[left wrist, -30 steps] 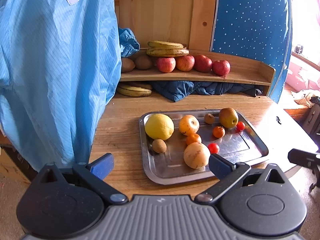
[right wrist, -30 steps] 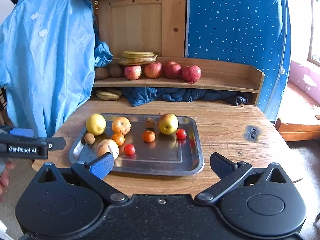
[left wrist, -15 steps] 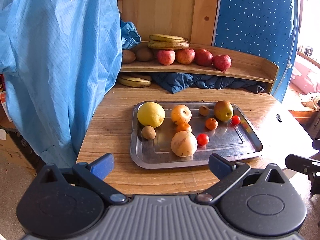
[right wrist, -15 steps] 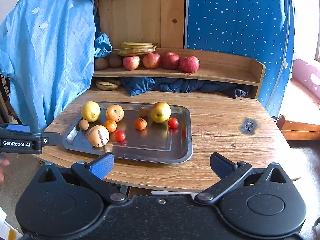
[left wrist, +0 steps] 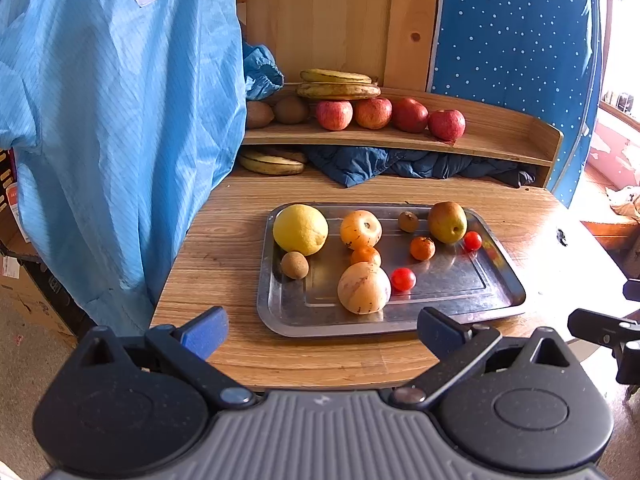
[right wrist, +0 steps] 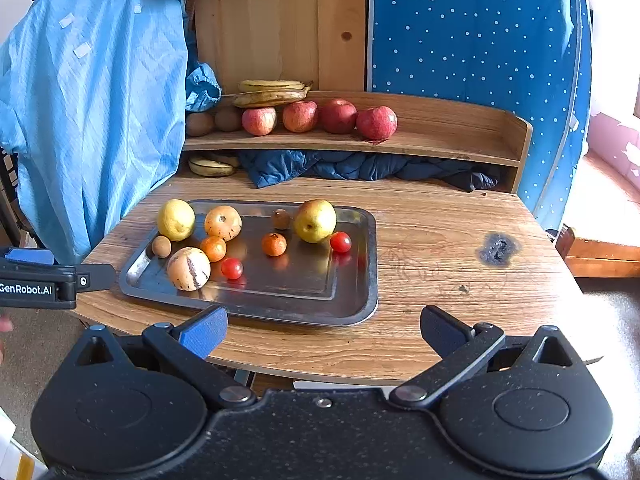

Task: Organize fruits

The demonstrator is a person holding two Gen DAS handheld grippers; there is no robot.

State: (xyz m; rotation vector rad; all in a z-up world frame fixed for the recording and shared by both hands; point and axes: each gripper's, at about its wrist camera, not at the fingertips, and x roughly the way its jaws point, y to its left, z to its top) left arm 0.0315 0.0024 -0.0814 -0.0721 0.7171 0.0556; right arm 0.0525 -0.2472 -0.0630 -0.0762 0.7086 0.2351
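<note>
Tabletop tray (left wrist: 496,296) lies beyond both spread tools (left wrist: 322,326).

left gripper (left wrist: 320,330) fingers spread wide, holding nothing, right gripper (right wrist: 322,330) fingers spread wide, holding nothing, both level, side by side

A light blue striped garment (left wrist: 120,128) is hung at the left, draped down past the edge of a round wooden table (right wrist: 440,248). A dark burn-like mark (right wrist: 498,249) is seen on the tabletop at the right. A dark blue quilted cloth (right wrist: 360,166) is bunched under the wooden ledge at the back. Behind it, a pale wooden panel (right wrist: 276,36) is stood upright beside a blue sheet with white dots (right wrist: 472,32). What may be cardboard boxes (left wrist: 24,264) are glimpsed on the floor at the left.
</note>
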